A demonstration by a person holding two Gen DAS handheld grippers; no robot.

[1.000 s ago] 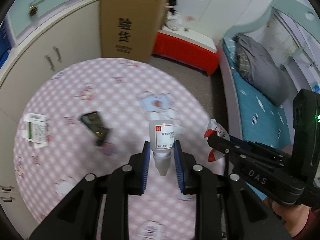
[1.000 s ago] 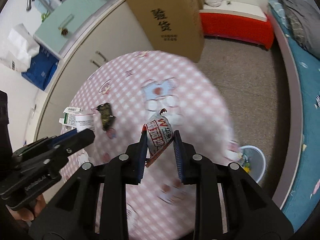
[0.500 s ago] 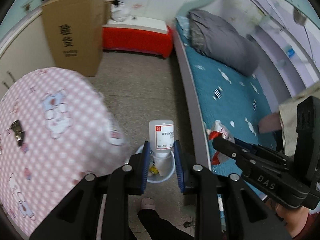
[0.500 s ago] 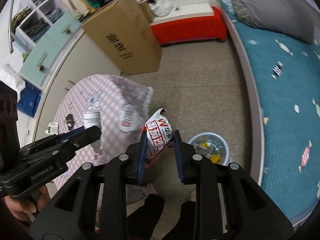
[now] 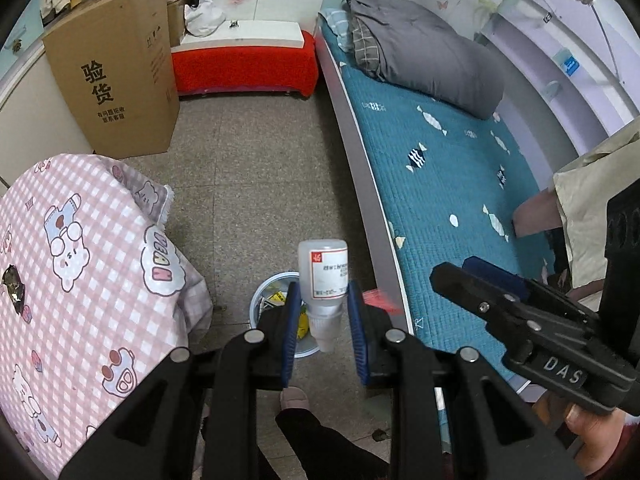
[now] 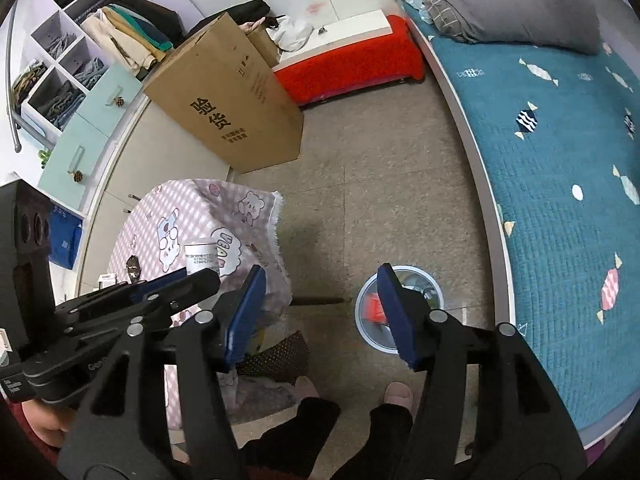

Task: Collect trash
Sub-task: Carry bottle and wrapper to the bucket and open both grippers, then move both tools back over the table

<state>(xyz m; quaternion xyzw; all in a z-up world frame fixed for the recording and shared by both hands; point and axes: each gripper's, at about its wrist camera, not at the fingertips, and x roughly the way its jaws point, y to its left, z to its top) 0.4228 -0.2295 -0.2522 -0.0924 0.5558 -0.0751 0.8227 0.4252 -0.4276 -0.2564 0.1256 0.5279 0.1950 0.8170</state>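
Observation:
My left gripper (image 5: 322,304) is shut on a small white plastic bottle (image 5: 325,276) with a red and white label, held above a round white bin (image 5: 262,300) on the floor. My right gripper (image 6: 322,312) is open and empty, above the same bin (image 6: 400,308). A red snack wrapper (image 6: 374,306), blurred, is in or over the bin; in the left wrist view it is a red blur (image 5: 380,300) beside the bottle. A dark crumpled wrapper (image 5: 10,284) lies on the pink checked table (image 5: 80,264).
A bed with a teal cover (image 5: 460,200) runs along the right. A tall cardboard box (image 5: 116,68) and a red bench (image 5: 244,68) stand at the back. The person's feet (image 6: 396,394) are below the grippers. A cabinet (image 6: 92,148) is at the left.
Both grippers swung from over the table to over the floor bin. The right gripper opened and let go of the red snack wrapper, which dropped towards the bin. The left still holds the bottle.

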